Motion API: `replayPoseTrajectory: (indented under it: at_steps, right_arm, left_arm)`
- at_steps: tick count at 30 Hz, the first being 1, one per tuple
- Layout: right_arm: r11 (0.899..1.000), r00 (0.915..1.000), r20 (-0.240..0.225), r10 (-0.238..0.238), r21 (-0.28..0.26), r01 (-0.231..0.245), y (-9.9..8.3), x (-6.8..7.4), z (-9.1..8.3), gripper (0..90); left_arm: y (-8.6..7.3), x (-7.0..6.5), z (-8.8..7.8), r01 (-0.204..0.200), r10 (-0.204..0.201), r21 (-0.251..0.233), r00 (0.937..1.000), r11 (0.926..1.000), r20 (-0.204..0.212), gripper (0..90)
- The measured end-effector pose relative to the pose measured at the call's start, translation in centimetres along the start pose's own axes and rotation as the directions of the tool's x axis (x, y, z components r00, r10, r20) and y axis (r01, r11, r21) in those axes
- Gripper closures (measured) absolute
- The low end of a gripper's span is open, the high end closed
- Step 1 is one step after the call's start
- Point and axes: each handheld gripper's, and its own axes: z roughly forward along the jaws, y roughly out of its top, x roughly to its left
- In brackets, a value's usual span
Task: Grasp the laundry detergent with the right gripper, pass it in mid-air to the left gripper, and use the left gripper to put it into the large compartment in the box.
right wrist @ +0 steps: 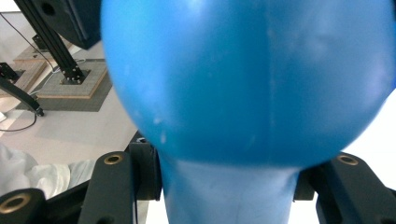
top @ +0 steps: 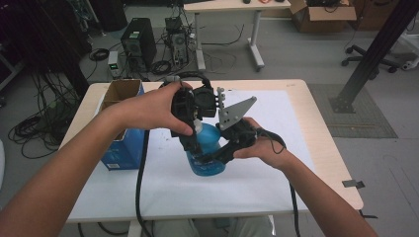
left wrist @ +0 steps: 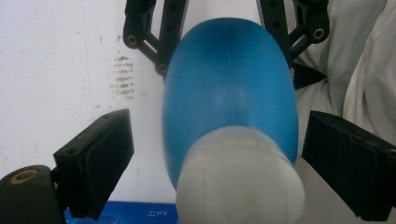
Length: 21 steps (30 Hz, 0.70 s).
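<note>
A round blue bottle [top: 207, 150] with a white cap [left wrist: 240, 179] is held just above the table. My right gripper [top: 211, 158] comes in from the right and is shut on the bottle's narrower part [right wrist: 229, 196], with a jaw pressed to each side. My left gripper [top: 196, 134] points down over the bottle's top. In the left gripper view its two pads [left wrist: 100, 158] stand open on either side of the cap and apart from it. My right gripper's black linkages [left wrist: 154, 37] show at the far end of the bottle.
An open blue cardboard box [top: 121, 126] stands on the table's left side, close to my left forearm. A white sheet [top: 276, 163] covers most of the wooden table [top: 323, 148]. Computers, cables, another desk and a chair stand on the floor beyond.
</note>
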Motion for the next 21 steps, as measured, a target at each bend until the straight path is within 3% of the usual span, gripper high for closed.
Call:
replayPoseTrajectory:
  at_steps: [12, 21]
  right_arm:
    - [1.000, 1.0000, 0.004, 0.002, 0.005, -0.002, -0.10, -0.03, -0.13, 43.7]
    - [1.000, 1.0000, 0.003, 0.003, 0.008, -0.003, -0.11, 0.02, -0.01, 43.7]
  left_arm:
    - [0.07, 0.08, 0.31, -0.014, 0.014, 0.001, 0.9999, 0.9999, 0.005, 22.5]
    - [0.11, -0.02, 0.45, -0.022, 0.022, 0.006, 0.9997, 0.9997, 0.006, 26.5]
